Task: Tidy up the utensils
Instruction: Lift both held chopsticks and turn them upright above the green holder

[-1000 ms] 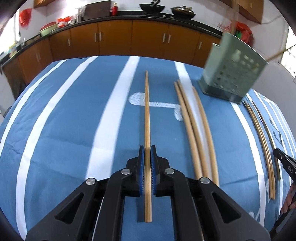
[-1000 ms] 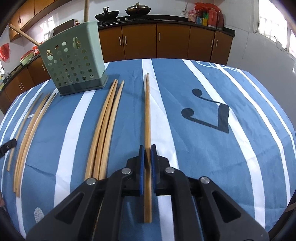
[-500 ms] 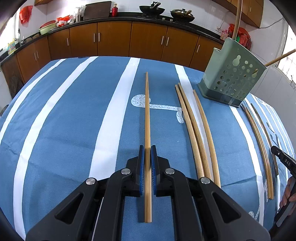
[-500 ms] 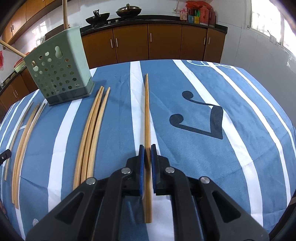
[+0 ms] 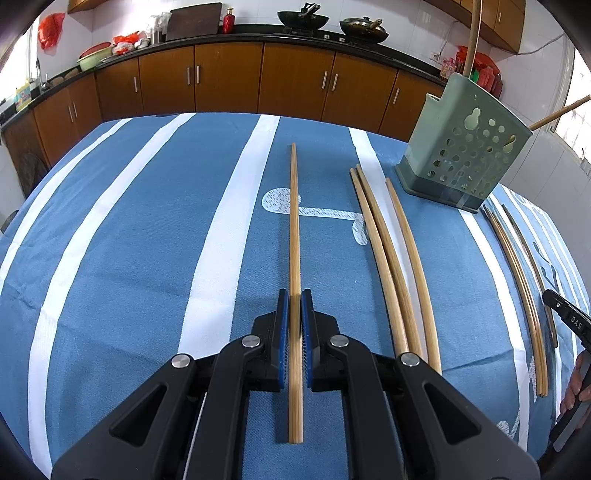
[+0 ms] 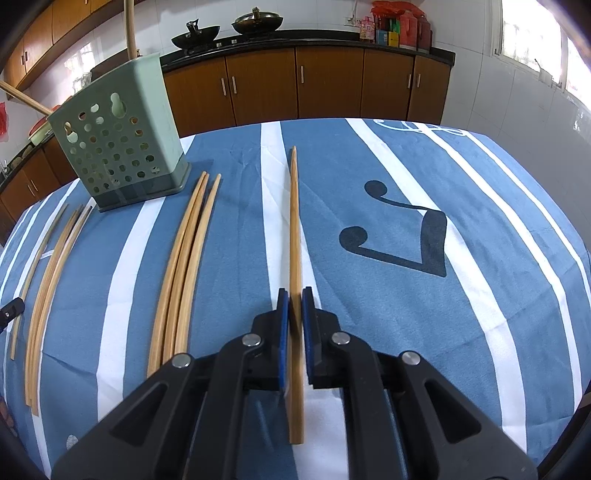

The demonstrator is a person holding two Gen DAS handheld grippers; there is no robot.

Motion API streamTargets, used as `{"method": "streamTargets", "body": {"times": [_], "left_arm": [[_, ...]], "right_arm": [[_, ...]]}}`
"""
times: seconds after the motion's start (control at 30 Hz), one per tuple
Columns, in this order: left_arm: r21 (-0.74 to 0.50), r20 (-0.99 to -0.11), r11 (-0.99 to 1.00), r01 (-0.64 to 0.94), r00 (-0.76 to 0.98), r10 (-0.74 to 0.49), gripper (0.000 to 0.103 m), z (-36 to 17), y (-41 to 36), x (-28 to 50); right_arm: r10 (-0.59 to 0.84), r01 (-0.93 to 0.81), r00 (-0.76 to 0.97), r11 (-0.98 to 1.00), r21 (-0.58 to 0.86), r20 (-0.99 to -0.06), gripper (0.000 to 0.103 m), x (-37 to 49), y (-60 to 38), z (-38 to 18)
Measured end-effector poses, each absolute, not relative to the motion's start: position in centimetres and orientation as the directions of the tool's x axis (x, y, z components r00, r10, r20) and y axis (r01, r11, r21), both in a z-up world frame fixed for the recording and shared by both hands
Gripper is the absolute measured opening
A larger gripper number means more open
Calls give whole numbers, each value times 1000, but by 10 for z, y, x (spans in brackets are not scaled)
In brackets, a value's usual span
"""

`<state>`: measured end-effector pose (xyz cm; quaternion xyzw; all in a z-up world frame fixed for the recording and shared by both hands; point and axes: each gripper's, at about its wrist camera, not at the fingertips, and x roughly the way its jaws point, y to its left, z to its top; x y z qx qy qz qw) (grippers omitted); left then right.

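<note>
With each gripper [image 5: 294,301] [image 6: 294,300] clamped on a chopstick [image 5: 294,236] [image 6: 294,236], carry both tip-first (keeping them level) into the green holder [image 6: 118,147].

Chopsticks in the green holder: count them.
2 in the holder: upright chopstick at its back, leaning chopstick poking out left. Others may hide inside.

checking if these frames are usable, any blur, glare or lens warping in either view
Left wrist view: sharp, no motion blur; fisheye bends the loose chopsticks and the tablecloth edge, dark vignette in the corners. Right wrist view: also sharp; the window at upper right is blown out, and the green holder leans from the same warping. The chopstick in the tongs stays crisp.
</note>
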<state>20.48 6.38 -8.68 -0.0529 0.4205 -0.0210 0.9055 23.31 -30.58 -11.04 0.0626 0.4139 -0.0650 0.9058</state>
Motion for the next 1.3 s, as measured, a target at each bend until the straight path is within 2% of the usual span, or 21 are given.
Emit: {"method": "streamTargets", "body": {"times": [0.47,0.6,1.3], "left_arm": [[-68,-765,997,21,640,-65,7,-87,56,193],[-56,-770,997,44,633,-71,7,-81,57,190],[-113,-594,992,50,797,-108,7,7,70,171]], "right_arm": [[-53,151,648,987,59,-760,8,226,-304,-109],[-38,148,677,985,86,-735,8,219,-306,-96],[-28,139,826,978,155,-563,8,195,-316,-22]]}}
